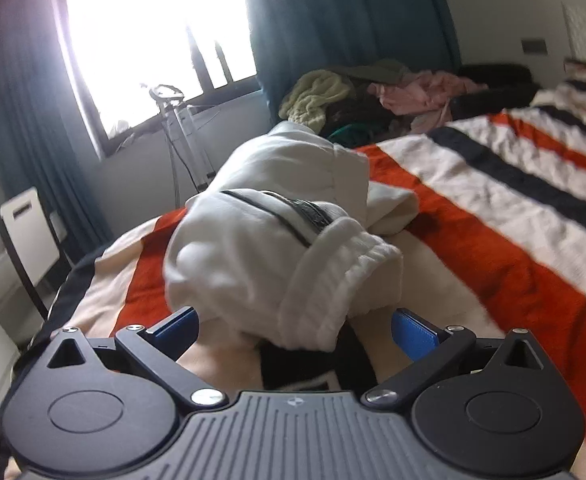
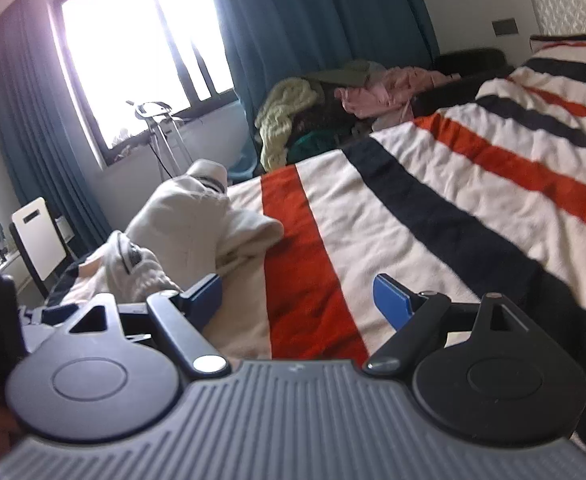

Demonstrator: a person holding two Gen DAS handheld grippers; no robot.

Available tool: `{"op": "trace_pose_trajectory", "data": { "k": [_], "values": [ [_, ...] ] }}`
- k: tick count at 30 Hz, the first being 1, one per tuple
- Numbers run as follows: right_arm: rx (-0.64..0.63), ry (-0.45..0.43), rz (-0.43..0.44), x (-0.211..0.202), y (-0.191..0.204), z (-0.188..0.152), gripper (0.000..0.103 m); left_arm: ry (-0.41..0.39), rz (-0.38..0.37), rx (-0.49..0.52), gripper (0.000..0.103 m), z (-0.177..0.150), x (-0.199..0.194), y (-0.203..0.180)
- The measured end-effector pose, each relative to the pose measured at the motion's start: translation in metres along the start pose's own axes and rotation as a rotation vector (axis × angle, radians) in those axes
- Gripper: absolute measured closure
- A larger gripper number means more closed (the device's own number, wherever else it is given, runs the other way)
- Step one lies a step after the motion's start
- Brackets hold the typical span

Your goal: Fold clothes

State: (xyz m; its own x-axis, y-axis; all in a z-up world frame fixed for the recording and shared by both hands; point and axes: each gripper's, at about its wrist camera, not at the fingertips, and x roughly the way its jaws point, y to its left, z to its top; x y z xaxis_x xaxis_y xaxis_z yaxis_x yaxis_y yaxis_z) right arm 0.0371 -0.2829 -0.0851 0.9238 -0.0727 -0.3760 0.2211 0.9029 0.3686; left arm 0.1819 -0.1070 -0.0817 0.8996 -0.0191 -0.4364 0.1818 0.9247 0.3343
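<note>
A white garment with a ribbed cuff and a black zip [image 1: 277, 232] lies bunched on the striped blanket [image 1: 493, 208]. My left gripper [image 1: 295, 330] is open, its blue pads wide apart, and the garment's ribbed cuff hangs between them; whether it touches a pad is unclear. In the right wrist view the same white garment [image 2: 189, 224] lies to the left on the blanket [image 2: 373, 216]. My right gripper [image 2: 299, 300] is open and empty, low over the blanket, to the right of the garment.
A pile of clothes, yellow-green, pink and dark [image 1: 373, 96], sits at the bed's far edge under blue curtains [image 1: 333, 20]. A metal stand [image 1: 181, 128] and a white-backed chair [image 1: 29, 232] stand by the bright window, left of the bed.
</note>
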Motion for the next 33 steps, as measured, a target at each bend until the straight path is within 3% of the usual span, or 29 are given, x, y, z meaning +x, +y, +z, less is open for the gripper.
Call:
{"op": "trace_pose_trajectory", "data": {
  "k": [3, 5, 8, 10, 13, 19, 25, 28, 31, 33],
  "values": [
    [0.014, 0.019, -0.002, 0.020, 0.000, -0.007, 0.019, -0.030, 0.073, 0.000, 0.011, 0.003, 0.022, -0.003],
    [0.021, 0.030, -0.004, 0.033, 0.000, -0.011, 0.019, -0.049, 0.122, -0.001, 0.009, 0.005, 0.036, -0.004],
    [0.019, 0.036, -0.019, 0.048, 0.001, -0.016, 0.019, -0.156, 0.159, -0.047, 0.020, 0.009, 0.033, 0.009],
    [0.016, 0.030, -0.028, 0.055, 0.001, -0.018, 0.019, -0.182, 0.156, -0.106, 0.047, 0.009, 0.024, 0.024],
    [0.000, 0.018, -0.038, 0.063, 0.004, -0.022, 0.019, -0.222, 0.150, -0.195, 0.072, 0.010, 0.010, 0.046],
    [-0.048, 0.003, -0.044, 0.060, 0.011, -0.024, 0.019, -0.299, 0.137, -0.373, 0.087, 0.010, -0.017, 0.091],
    [-0.129, -0.051, -0.033, 0.036, 0.023, -0.025, 0.019, -0.308, 0.112, -0.533, 0.088, 0.000, -0.055, 0.148],
    [-0.205, -0.070, -0.011, 0.033, 0.036, -0.028, 0.019, -0.257, 0.040, -0.611, 0.088, -0.012, -0.068, 0.187],
    [-0.253, -0.026, 0.041, 0.029, 0.050, -0.035, 0.020, -0.205, -0.021, -0.668, 0.088, -0.032, -0.076, 0.228],
    [-0.284, 0.007, 0.082, 0.026, 0.060, -0.040, 0.020, -0.178, -0.021, -0.725, 0.088, -0.042, -0.072, 0.244]
  ]
}}
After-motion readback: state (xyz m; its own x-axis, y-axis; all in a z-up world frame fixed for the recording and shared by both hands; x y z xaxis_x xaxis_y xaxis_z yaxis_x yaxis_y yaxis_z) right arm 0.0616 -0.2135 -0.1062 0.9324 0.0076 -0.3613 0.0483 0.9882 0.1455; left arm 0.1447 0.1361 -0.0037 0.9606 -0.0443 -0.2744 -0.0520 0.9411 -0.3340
